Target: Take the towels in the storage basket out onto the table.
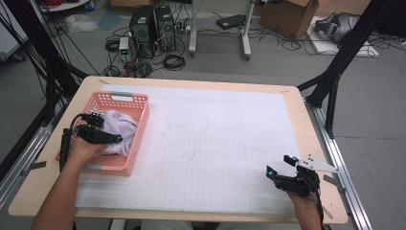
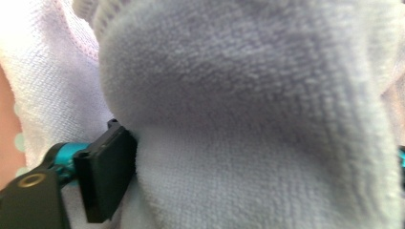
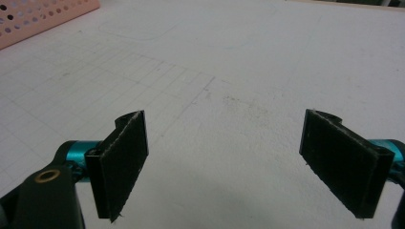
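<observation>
A pale lavender towel (image 1: 123,125) lies bunched in a pink perforated basket (image 1: 141,125) at the table's left. My left gripper (image 1: 112,130) reaches into the basket, jaws spread wide around a thick fold of the towel. In the left gripper view the towel (image 2: 248,95) bulges between the jaws, pressing against the left pad (image 2: 106,177); the other pad is hidden past the right edge. My right gripper (image 1: 278,164) hovers near the front right of the table, open, with nothing between its pads (image 3: 123,164) but bare mat.
A white gridded mat (image 1: 215,143) covers most of the wooden table. The basket's corner (image 3: 38,19) sits far off in the right gripper view. Beyond the table, computer towers (image 1: 153,28), cables and a cardboard box (image 1: 287,17) stand on the floor.
</observation>
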